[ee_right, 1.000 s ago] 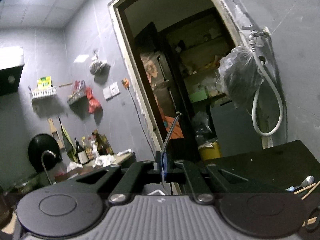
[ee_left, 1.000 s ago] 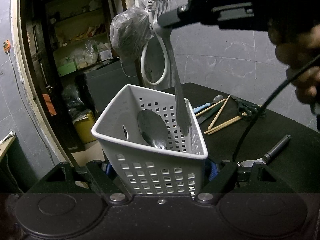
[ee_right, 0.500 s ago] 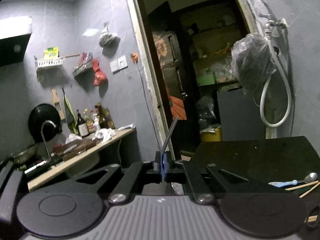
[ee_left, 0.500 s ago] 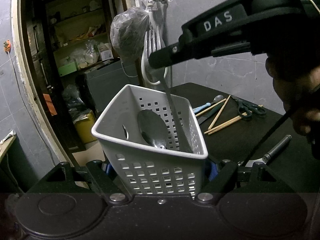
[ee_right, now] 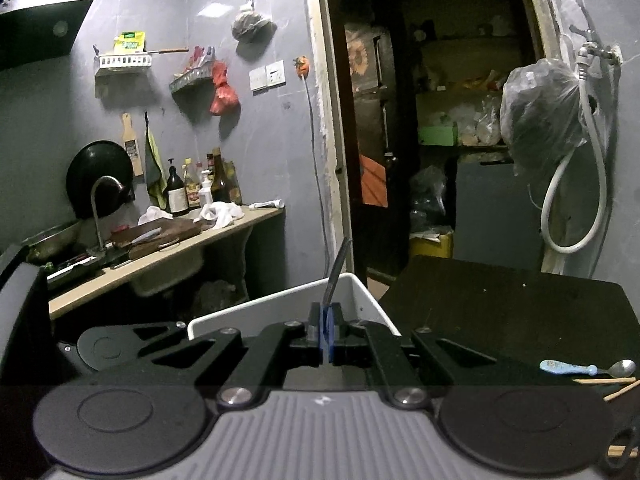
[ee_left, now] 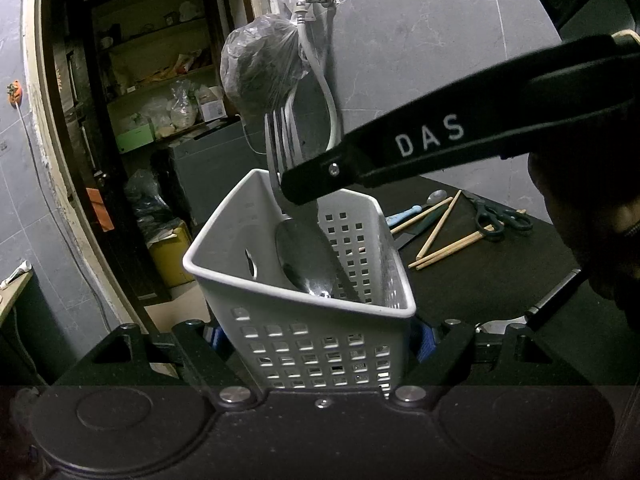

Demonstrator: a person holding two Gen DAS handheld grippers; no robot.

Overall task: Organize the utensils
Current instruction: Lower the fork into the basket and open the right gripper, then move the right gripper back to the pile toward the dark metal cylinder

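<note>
My left gripper (ee_left: 320, 332) is shut on a white perforated basket (ee_left: 304, 344), its fingers pressed on both sides near the base. A large metal spoon (ee_left: 306, 260) leans inside the basket, bowl up. My right gripper (ee_left: 308, 184) reaches in from the upper right, shut on a metal fork (ee_left: 280, 140) just below the tines. The tines point up and the handle runs down into the basket beside the spoon. In the right wrist view the blue pads (ee_right: 326, 332) clamp the fork (ee_right: 338, 272), seen edge-on, above the basket's rim (ee_right: 280, 300).
On the black table (ee_left: 480, 288) to the right lie chopsticks (ee_left: 448, 240), scissors (ee_left: 500, 216), a blue-handled spoon (ee_left: 416, 208) and a black-handled utensil (ee_left: 552, 300). A person's hand (ee_left: 592, 240) is at the far right. A doorway opens to the left, beyond the table's edge.
The right gripper has come down and closer with the fork, and the fork's handle now reaches deeper into the basket. The basket's rim has entered the right wrist view. The left gripper has stayed still.
</note>
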